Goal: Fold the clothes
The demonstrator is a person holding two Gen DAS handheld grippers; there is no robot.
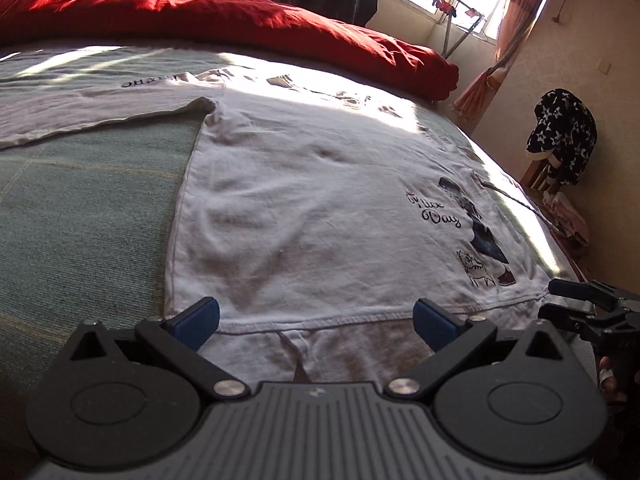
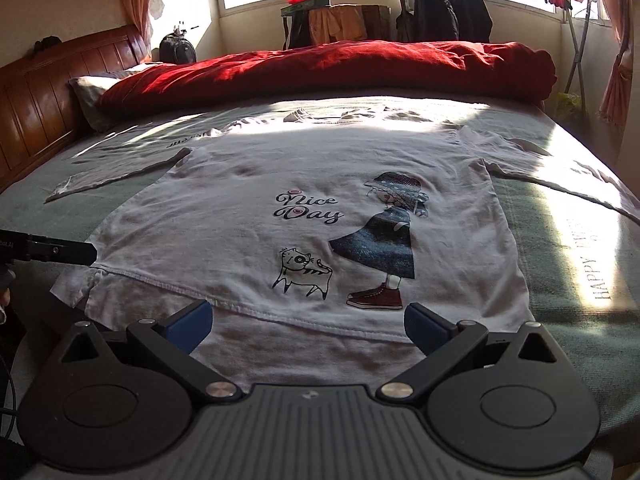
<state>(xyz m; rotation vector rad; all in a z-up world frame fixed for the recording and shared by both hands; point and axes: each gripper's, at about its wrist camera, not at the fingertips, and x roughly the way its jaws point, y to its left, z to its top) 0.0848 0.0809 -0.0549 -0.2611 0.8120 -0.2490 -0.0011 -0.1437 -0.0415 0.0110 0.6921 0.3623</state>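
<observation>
Sunlit green bedspread (image 2: 560, 264) carries a white printed T-shirt (image 2: 248, 240) spread flat, hem nearest. Both the left gripper (image 1: 316, 320) and right gripper (image 2: 308, 324) hover at that hem, jaws apart. Red duvet (image 2: 340, 68) lies beyond.

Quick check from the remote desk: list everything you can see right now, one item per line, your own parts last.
T-shirt: one, white with a "Nice Day" print, spread flat on the bed
Bed cover: one, grey-green, under the shirt
Duvet: one, red, bunched along the far side
Pillow: one, grey, by the headboard
Headboard: one, brown wood, far left
Drying rack: one, metal, by the window
Left hand-held gripper: open, at the near hem
Right hand-held gripper: open, at the near hem
</observation>
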